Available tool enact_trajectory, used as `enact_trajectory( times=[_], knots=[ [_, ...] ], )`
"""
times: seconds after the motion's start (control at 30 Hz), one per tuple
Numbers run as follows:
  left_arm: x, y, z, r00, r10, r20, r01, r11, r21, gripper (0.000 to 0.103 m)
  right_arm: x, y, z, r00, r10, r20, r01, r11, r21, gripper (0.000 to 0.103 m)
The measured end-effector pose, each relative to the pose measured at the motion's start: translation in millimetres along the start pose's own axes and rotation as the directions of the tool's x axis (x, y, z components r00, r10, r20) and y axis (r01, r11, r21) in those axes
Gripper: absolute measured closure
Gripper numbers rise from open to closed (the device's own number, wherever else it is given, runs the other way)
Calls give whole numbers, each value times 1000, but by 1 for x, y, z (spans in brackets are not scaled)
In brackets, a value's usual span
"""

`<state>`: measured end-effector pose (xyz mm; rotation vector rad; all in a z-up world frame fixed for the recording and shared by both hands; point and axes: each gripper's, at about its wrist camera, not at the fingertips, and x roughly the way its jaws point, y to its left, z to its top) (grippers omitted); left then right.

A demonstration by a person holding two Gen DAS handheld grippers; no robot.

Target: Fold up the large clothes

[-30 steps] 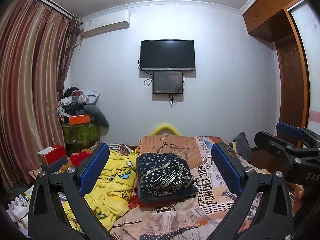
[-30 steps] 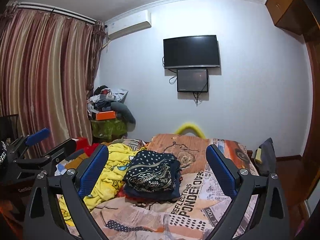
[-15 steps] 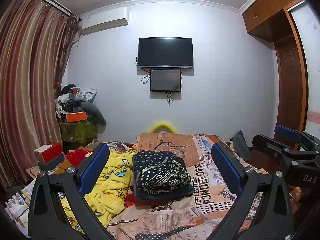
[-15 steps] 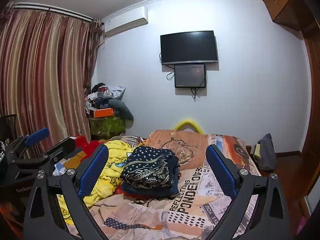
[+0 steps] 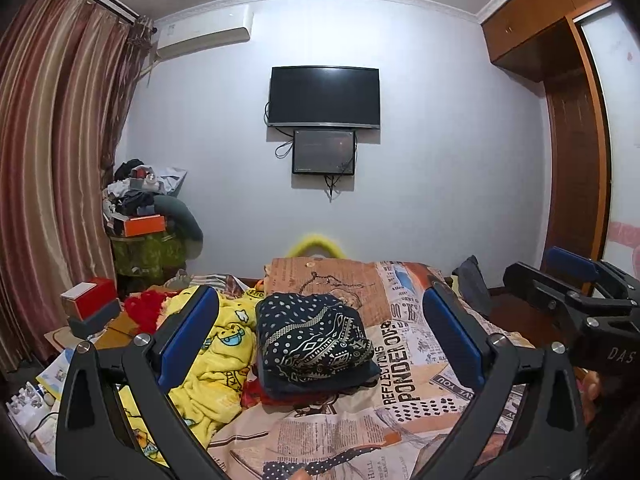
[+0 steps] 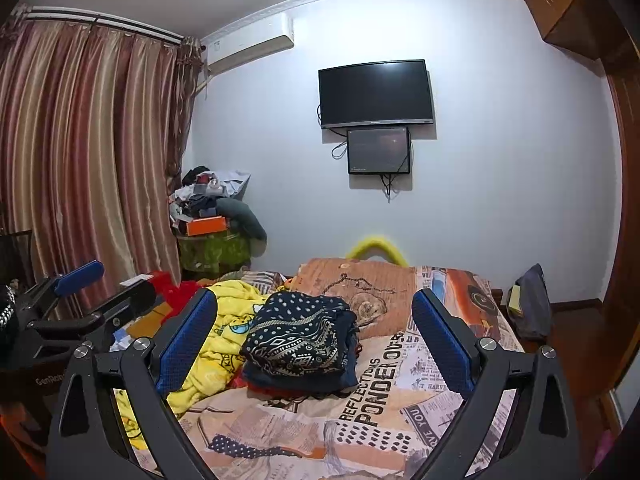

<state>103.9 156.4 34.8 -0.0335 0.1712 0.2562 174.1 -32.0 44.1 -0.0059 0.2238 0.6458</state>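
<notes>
Both views have drifted slightly since the earlier frames; the room sits a touch higher and further left now. Left hand-held gripper fingers wide apart, holding nothing, raised above the bed. Right hand-held gripper same: fingers apart, empty. Folded dark patterned garment lies on the bed straight ahead between each gripper's fingers, not touched. Yellow cartoon blanket crumpled just left of it. TV on far wall, curtains far left.
</notes>
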Motion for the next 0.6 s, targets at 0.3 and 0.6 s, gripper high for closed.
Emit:
enact_trajectory(
  times=[0.3, 0.6],
  knots=[
    [0, 3, -3, 1000, -23, -2, 23, 1000, -20, 0, 0, 2, -2, 1000, -4, 3, 4, 1000, -3, 6],
    [0, 6, -6, 999, -42, -6, 42, 999, -27, 0, 3, 6, -2, 1000, -5, -8, 4, 1000, -10, 6]
  ],
)
